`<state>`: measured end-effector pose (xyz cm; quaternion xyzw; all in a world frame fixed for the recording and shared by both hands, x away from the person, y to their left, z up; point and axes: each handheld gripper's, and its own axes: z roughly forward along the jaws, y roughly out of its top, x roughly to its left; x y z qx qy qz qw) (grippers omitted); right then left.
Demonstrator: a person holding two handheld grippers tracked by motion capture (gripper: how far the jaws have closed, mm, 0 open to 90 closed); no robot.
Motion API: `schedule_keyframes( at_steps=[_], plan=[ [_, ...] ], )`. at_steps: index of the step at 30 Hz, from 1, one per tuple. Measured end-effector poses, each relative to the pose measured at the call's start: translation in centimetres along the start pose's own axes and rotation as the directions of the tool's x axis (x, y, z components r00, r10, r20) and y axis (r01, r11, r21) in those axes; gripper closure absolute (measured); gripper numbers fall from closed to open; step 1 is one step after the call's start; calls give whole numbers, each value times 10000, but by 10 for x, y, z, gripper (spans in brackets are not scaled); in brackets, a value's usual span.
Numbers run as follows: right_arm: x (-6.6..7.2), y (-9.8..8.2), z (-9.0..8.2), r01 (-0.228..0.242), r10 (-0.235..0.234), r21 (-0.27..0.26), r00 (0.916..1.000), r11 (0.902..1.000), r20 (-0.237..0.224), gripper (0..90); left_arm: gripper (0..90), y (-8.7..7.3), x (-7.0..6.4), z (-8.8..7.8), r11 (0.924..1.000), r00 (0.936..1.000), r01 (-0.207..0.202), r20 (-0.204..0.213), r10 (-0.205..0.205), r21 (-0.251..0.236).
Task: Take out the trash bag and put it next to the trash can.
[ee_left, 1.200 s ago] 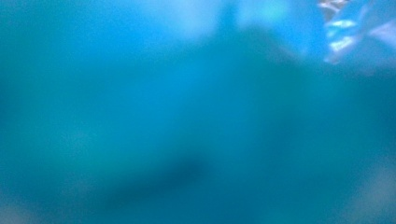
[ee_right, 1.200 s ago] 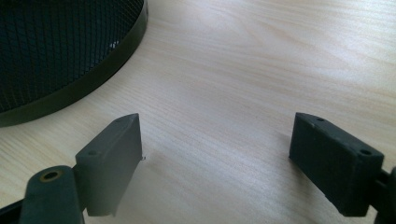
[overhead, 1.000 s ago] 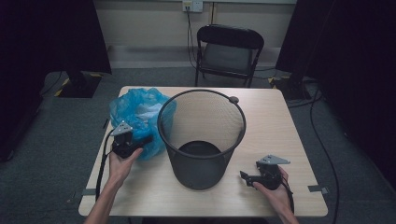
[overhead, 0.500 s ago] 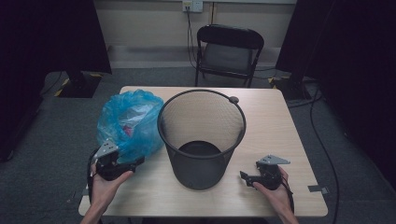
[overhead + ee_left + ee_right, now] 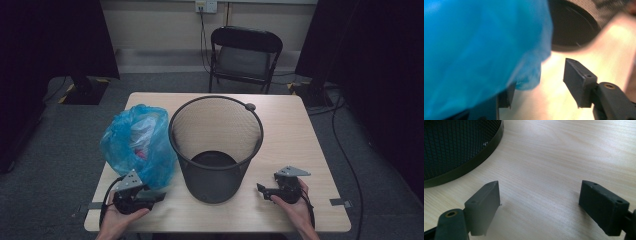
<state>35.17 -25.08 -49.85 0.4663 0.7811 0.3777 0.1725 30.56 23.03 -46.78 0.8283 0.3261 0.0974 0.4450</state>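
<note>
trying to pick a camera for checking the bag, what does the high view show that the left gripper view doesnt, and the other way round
High view alone: the whole blue bag standing beside the mesh bin on the table, the chair behind, and the right gripper, open on the tabletop. Left gripper view alone: the left gripper close up, jaws apart after closing a little, a fold of bag hanging over one jaw, unpinched. Both: bag, bin and table.

No legible text, label or number anywhere; views perhaps too blurred.
</note>
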Motion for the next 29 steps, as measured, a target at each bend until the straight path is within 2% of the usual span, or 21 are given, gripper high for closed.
schedule_keyframes(
  at_steps=[2, 5, 7, 9, 13, 15, 17, 18, 19, 20, 23, 29],
  plan=[
    [0, 0, 0, 24, -24, 1, 10000, 10000, 13, 162, 449, -1, -4, 11, 9988, 9973, -439, 597, 426, 205],
    [0, 0, 0, 11, -11, -2, 10000, 10000, 17, 163, 379, -1, -6, 25, 9972, 9943, -621, 890, 581, 427],
    [0, 0, 0, -6, 6, -3, 10000, 10000, 1, 163, 371, 1, -5, 33, 9960, 9924, -801, 972, 760, 397],
    [0, 0, 0, -26, 26, -16, 10000, 10000, -17, 163, 355, 3, 0, 40, 9977, 9929, -593, 1053, 555, 337],
    [0, 0, 0, -19, 19, -12, 10000, 10000, -23, 163, 348, 4, 2, 51, 9922, 9959, -794, 520, 746, 963],
    [0, 0, 0, -8, 8, -15, 10000, 10000, -14, 163, 333, 2, 1, 52, 9897, 9942, -1056, 310, 1031, 961],
    [0, 0, 0, 14, -14, -12, 10000, 10000, -12, 163, 332, 1, 0, 52, 9906, 9949, -1005, 141, 996, 933],
    [0, 0, 0, 22, -22, -13, 10000, 10000, -9, 163, 335, 1, -2, 52, 9868, 9920, -1220, -191, 1247, 1062],
    [0, 0, 0, 43, -43, -6, 10000, 10000, 6, 163, 331, 0, -3, 52, 9856, 9903, -1324, -287, 1361, 1050],
    [1, 0, 0, 73, -73, 13, 10000, 10000, 20, 163, 298, -2, -3, 53, 9873, 9902, -1298, -398, 1339, 916],
    [2, 0, 1, 143, -144, 59, 9998, 9999, 129, 163, 228, -1, -3, 54, 9893, 9911, -1059, -704, 1133, 1008],
    [5, 0, 2, 430, -435, 148, 9984, 9990, 369, 162, 221, -1, -3, 54, 9903, 9916, -936, -791, 1019, 1024]
  ],
)
